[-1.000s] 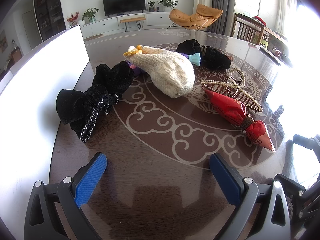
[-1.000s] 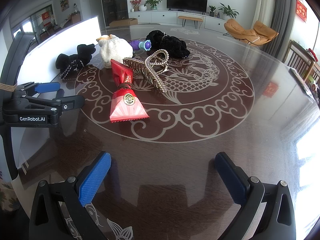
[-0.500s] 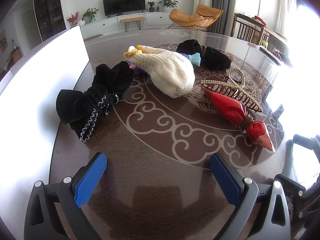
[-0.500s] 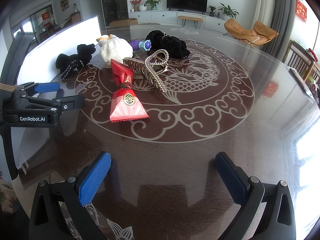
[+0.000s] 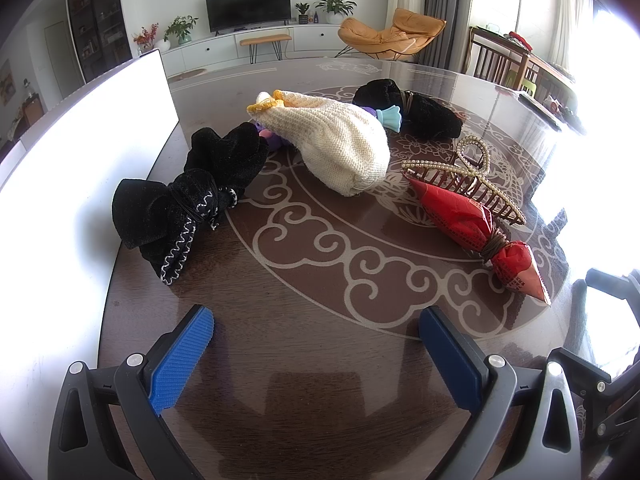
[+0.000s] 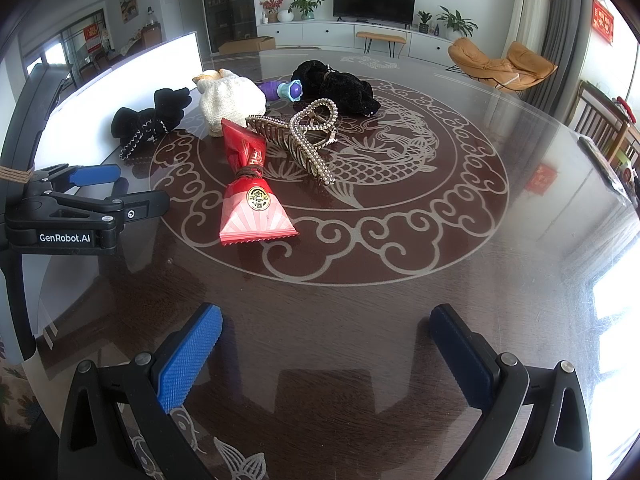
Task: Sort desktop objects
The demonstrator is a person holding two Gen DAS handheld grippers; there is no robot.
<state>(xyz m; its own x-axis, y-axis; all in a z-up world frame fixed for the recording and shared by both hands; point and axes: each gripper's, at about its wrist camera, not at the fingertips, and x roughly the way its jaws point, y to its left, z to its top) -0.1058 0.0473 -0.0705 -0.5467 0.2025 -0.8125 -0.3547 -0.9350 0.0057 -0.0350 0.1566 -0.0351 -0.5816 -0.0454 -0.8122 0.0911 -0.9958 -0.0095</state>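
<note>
On the dark round table (image 5: pixel 320 360) lie a black velvet bow (image 5: pixel 188 204) (image 6: pixel 150 122), a cream knitted pouch (image 5: pixel 340 144) (image 6: pixel 230 100), a red wrapped candy packet (image 5: pixel 472 224) (image 6: pixel 252 192), a pearl hair claw (image 5: pixel 468 176) (image 6: pixel 308 140), a second black velvet piece (image 5: pixel 412 110) (image 6: pixel 336 84) and a purple-and-teal toy (image 5: pixel 386 116) (image 6: pixel 286 90). My left gripper (image 5: pixel 316 356) is open and empty, short of the bow; it also shows in the right wrist view (image 6: pixel 108 184). My right gripper (image 6: pixel 324 360) is open and empty, short of the red packet.
A tall white panel (image 5: pixel 80 152) (image 6: pixel 120 92) stands along the table's left edge beside the black bow. The table's far rim lies toward a TV wall and an orange lounge chair (image 5: pixel 388 32). Wooden chairs (image 6: pixel 604 128) stand at the right.
</note>
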